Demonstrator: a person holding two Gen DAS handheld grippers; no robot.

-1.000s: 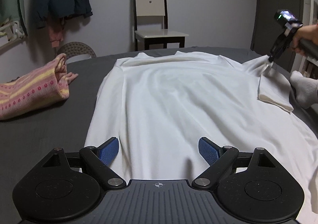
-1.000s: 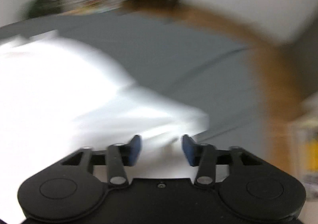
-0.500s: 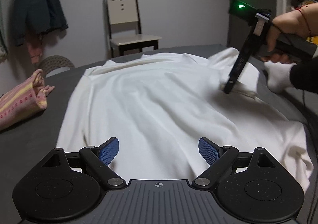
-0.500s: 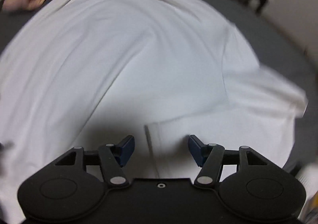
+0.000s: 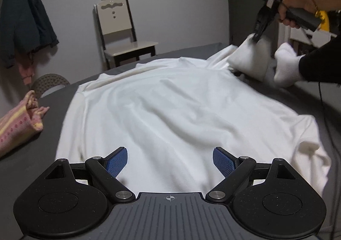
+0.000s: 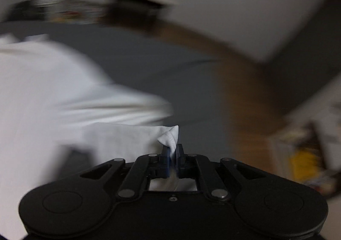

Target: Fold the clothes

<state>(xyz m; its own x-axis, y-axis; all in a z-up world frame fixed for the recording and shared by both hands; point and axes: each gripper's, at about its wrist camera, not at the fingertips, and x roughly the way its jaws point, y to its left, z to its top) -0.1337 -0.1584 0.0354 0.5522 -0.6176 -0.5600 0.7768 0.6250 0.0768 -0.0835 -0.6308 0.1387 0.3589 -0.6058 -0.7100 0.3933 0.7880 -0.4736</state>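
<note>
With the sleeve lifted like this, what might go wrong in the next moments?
1. The right gripper pinches only a small tip of the white shirt's sleeve; it may slip out during the fold.
2. The left gripper is open above the hem and pins nothing, so pulling the sleeve may drag the whole white shirt across the grey bed.
3. The person's white sock lies beside the sleeve and could catch the cloth.
</note>
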